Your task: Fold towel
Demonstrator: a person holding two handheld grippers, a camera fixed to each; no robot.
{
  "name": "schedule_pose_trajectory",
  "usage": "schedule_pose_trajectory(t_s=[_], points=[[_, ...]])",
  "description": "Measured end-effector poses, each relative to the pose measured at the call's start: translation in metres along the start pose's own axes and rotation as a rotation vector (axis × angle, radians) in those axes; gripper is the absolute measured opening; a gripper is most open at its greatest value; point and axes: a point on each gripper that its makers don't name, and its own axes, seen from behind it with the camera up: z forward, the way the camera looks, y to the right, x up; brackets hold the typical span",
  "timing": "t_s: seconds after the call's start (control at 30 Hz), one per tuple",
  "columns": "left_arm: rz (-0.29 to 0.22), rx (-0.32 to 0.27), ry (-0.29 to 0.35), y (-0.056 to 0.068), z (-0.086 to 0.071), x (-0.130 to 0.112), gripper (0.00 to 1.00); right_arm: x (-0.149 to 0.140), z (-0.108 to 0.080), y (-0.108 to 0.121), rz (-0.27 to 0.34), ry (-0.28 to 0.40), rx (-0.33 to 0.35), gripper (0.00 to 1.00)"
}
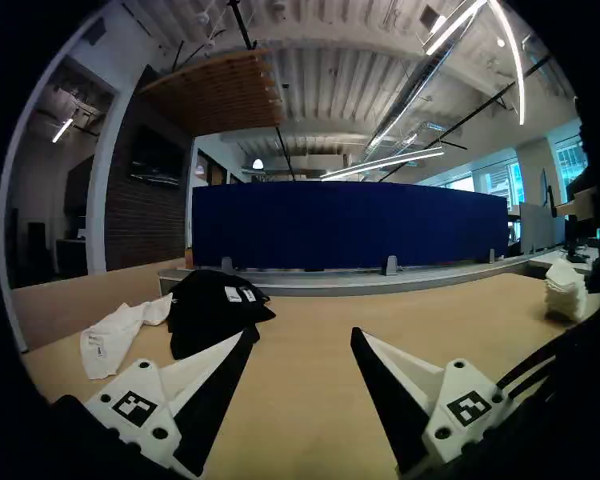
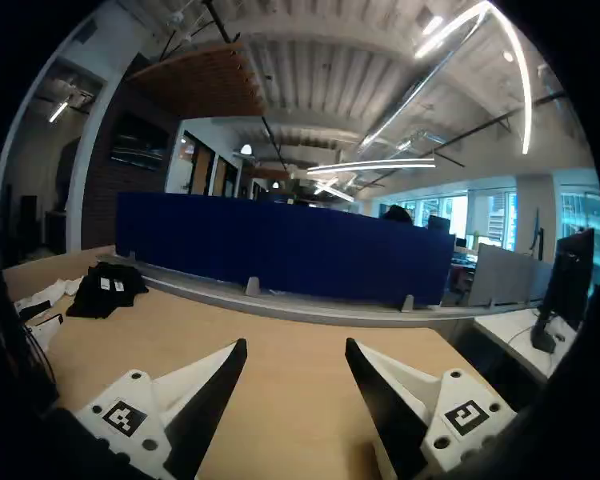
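Note:
In the left gripper view a crumpled white cloth [image 1: 116, 336] lies at the table's left, beside a pile of black cloth [image 1: 212, 308]. A stack of folded white towels [image 1: 566, 292] stands at the right edge. My left gripper [image 1: 304, 334] hovers open over bare wood, just short of the black pile, holding nothing. In the right gripper view the black pile [image 2: 104, 296] and white cloth [image 2: 48, 294] sit far off to the left. My right gripper [image 2: 294, 344] is open above the table with nothing between its fingers.
A light wooden table [image 1: 316, 392] stretches ahead to a blue divider panel [image 1: 348, 224] along its far edge. In the right gripper view a neighbouring desk carries a monitor [image 2: 568, 288] at the right, past the table's [image 2: 300, 408] end.

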Motion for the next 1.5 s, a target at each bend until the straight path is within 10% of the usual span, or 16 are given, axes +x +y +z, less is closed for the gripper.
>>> schedule_pose_trajectory(t_s=[0.6,1.5], points=[[0.004,0.008,0.000,0.002,-0.001,0.002,0.91,-0.002,0.002,0.022,0.026,0.034,-0.013,0.95],[0.004,0.008,0.000,0.002,0.000,0.002,0.94,-0.078,-0.001,0.079,0.142,0.065,-0.061,0.96]])
